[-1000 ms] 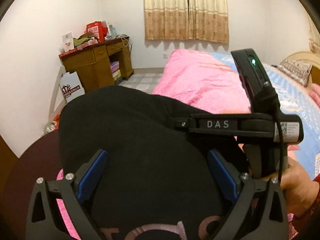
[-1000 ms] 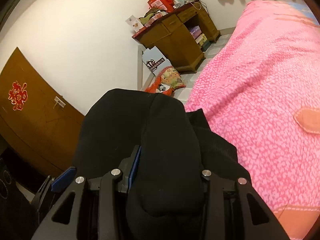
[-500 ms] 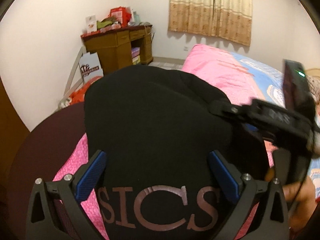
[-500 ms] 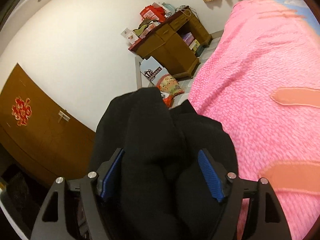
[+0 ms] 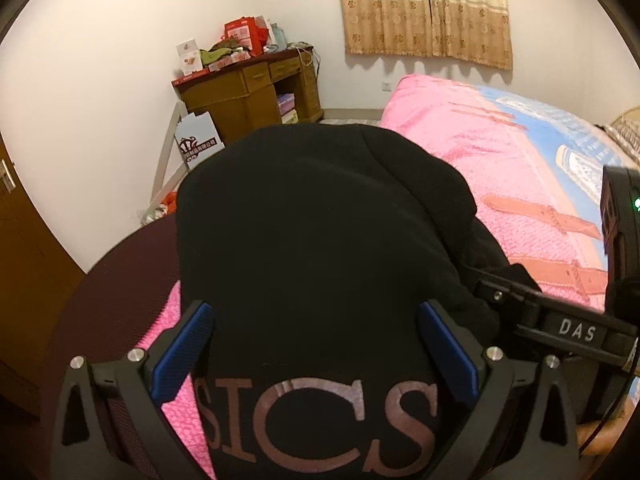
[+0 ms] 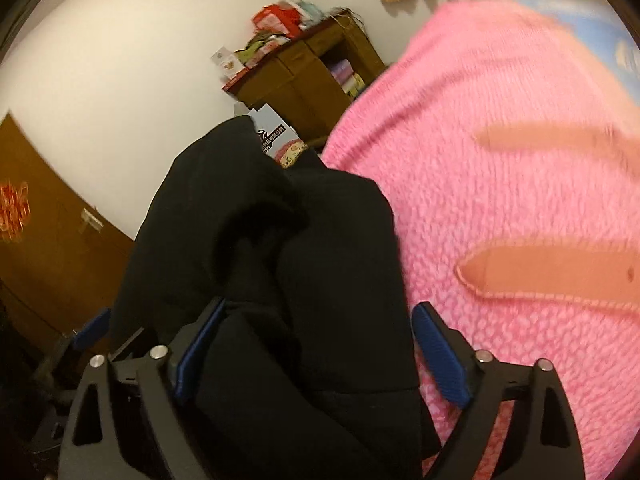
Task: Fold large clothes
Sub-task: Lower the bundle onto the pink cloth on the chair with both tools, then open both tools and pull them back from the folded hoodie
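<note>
A black garment [image 5: 320,240] with pale letters "SICS" lies bunched on the pink bedspread [image 5: 460,148]. In the left wrist view my left gripper [image 5: 316,344] stands open above it, the cloth lying between the blue pads without being pinched. At that view's right edge the right gripper's body marked "DAS" [image 5: 576,330] reaches into the cloth. My right gripper [image 6: 316,348] has its jaws opening; a thick fold of the black garment [image 6: 280,240] still sits between them, and the right pad [image 6: 440,360] is clear of it. A person's hand [image 5: 600,436] shows at the bottom right.
A wooden desk [image 5: 248,92] piled with boxes stands against the far wall, with a white carton [image 5: 198,144] leaning beside it. A brown door [image 6: 44,248] is at the left. Curtains [image 5: 424,8] hang behind the bed. A dark maroon cloth [image 5: 132,280] borders the bed's near left.
The right gripper's jaws have spread from a pinch on the black fold to wide apart, and it has drawn off to the right. The left view has tilted, baring more of the lettering.
</note>
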A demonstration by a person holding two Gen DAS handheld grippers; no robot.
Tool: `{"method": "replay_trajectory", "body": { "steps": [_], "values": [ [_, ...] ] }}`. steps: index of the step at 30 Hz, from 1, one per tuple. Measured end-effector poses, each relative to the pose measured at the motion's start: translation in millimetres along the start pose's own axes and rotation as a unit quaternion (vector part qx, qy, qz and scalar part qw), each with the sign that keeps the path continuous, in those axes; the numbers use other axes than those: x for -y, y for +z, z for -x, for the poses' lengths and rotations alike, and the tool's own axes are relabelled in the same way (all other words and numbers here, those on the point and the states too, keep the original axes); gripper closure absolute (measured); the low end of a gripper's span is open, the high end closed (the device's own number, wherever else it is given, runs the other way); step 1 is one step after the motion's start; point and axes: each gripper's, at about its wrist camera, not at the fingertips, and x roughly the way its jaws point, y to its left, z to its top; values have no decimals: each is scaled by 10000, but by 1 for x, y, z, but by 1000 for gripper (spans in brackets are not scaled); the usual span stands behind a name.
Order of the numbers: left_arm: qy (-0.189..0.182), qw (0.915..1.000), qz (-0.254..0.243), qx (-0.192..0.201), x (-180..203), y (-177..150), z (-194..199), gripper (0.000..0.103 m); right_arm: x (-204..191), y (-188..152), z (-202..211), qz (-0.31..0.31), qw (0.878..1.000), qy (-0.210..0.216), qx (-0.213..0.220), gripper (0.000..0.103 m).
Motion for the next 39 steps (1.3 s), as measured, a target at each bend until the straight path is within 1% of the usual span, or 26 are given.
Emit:
{"method": "replay_trajectory", "body": {
  "steps": [4,8,10,12,14,16,18,21,24,26,28,30,33,35,39],
  "values": [
    [23,10000,-5,-33,-1,-1,2,0,-6,-4,15,35,10000,-58,-25,11],
    [-126,9997,141,-176,-3,-11,11,0,-8,-16,33,73,10000,-51,27,11],
    [-194,9995,229,-134,-5,-21,18,0,-11,-26,42,234,9997,-76,60,11],
    [-242,9989,375,-136,-7,-31,19,0,-16,-35,47,502,9985,-192,113,11],
    [-185,9989,417,-120,-6,-35,14,0,-18,-41,51,624,9977,-222,122,11],
    [-58,9994,295,-190,-1,-31,7,0,-14,-46,49,567,9982,-166,74,11],
    [31,9994,203,-274,4,-24,0,0,-5,-49,44,316,9995,-13,-14,11],
    [36,9991,238,-340,7,-20,-2,0,7,-51,45,-25,9997,223,-119,11],
    [-14,9993,295,-229,3,-23,6,0,11,-53,55,-54,9995,255,-155,11],
    [-54,9992,366,-121,-1,-27,14,0,11,-55,67,-60,9998,174,-50,11],
    [-23,9990,410,-162,-2,-30,18,0,10,-57,79,41,9999,74,90,11],
    [-45,9988,418,-232,-5,-34,21,0,4,-60,86,273,9994,-135,165,11],
    [4,9977,577,-369,-9,-44,33,0,-7,-68,91,653,9959,-591,193,11],
    [146,9976,548,-387,-7,-53,44,0,-13,-75,96,844,9935,-723,240,11],
    [444,9978,244,-427,1,-75,60,0,-28,-86,106,1109,9878,-1053,291,10]
  ]
}}
